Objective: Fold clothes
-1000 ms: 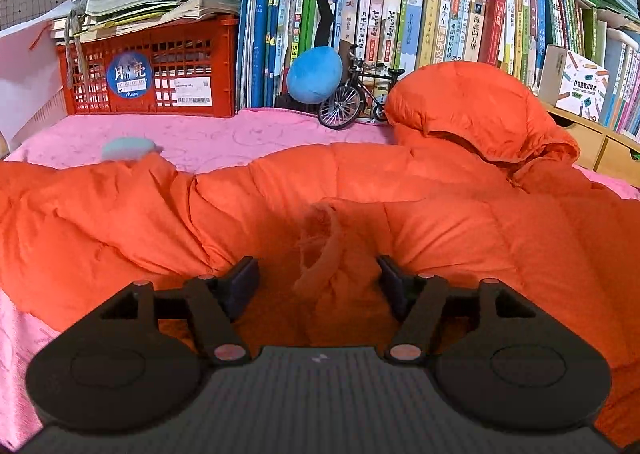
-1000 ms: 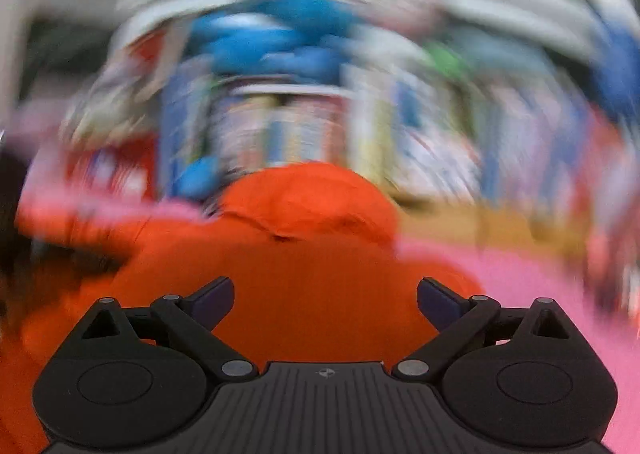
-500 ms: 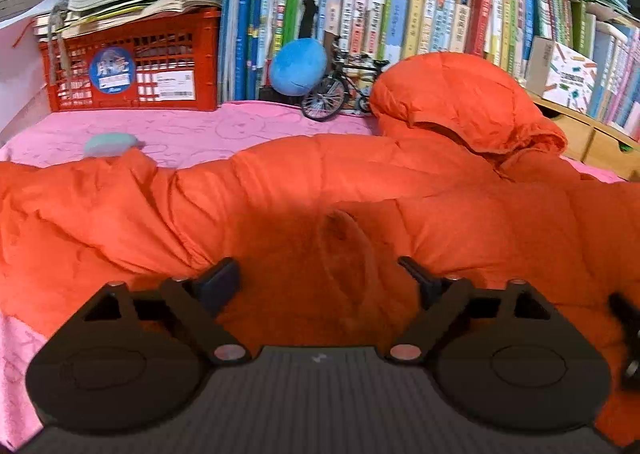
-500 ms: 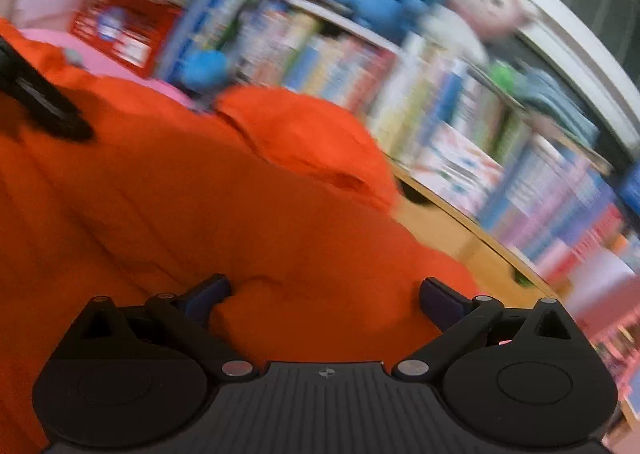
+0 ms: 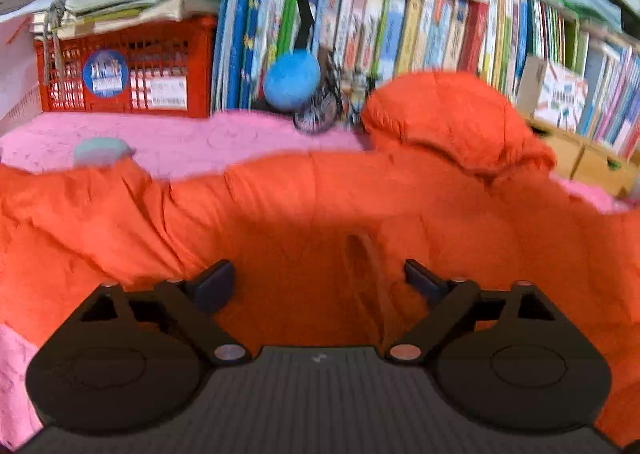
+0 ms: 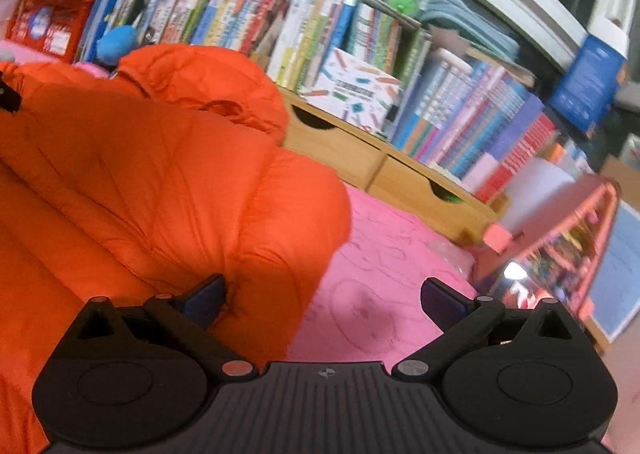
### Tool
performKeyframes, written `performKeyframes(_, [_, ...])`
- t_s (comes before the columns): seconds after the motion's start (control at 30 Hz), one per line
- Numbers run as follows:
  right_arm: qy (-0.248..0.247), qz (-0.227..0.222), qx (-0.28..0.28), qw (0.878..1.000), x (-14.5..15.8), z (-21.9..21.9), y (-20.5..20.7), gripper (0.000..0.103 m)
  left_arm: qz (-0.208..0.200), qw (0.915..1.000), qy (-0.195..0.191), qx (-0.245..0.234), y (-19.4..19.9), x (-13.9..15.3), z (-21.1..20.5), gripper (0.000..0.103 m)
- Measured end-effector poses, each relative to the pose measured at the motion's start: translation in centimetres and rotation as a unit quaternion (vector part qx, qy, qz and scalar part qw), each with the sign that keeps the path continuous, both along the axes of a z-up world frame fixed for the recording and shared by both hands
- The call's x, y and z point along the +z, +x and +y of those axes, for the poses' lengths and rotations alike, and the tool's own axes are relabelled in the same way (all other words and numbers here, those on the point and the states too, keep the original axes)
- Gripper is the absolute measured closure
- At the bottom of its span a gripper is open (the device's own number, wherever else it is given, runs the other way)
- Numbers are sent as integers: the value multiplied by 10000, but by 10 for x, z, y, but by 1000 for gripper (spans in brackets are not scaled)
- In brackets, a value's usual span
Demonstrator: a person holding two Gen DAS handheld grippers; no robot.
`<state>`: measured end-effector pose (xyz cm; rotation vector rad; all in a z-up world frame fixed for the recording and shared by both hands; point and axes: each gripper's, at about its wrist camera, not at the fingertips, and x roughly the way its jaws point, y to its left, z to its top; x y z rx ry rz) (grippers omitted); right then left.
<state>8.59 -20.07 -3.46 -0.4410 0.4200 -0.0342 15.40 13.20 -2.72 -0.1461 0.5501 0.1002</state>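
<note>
An orange puffy hooded jacket (image 5: 320,193) lies spread across the pink bed sheet (image 5: 192,141), its hood (image 5: 448,121) bunched at the back near the books. My left gripper (image 5: 316,278) hovers over the jacket's middle; its jaws are wide and closing slightly, and a loose ridge of fabric lies between them untouched by the pads. In the right wrist view my right gripper (image 6: 322,292) stands open at the jacket's (image 6: 160,173) right edge. Its left finger (image 6: 208,294) is against the puffy fabric and its right finger is over the bare sheet (image 6: 380,254).
A red crate (image 5: 120,69) topped with papers, rows of books (image 5: 400,33), a blue ball (image 5: 292,79) and a toy bicycle (image 5: 320,113) line the back. A small teal object (image 5: 102,149) sits behind the jacket. Wooden drawers (image 6: 380,165) and a pink rack (image 6: 560,234) flank the right.
My left jaws spread wider and let go of the pinched fold, which has slumped flat. My right gripper swung rightward to the jacket's edge, bringing the pink sheet into view.
</note>
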Motion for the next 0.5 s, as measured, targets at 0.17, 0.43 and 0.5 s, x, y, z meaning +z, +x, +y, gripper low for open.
performKeyframes(0.17, [176,-533,273,9980,25,3,-28,1,-586,9975,304,246,-11,32,-7,17])
performKeyframes(0.43, [203,-1069,1256,9861,45,65,11,0,-1044,9818,1526,-433,-24,34,-74,16])
performKeyframes(0.5, [277,-1027,1496,9830,42,81,27,0,-734,9813,1716,-470,-13,16,-82,17])
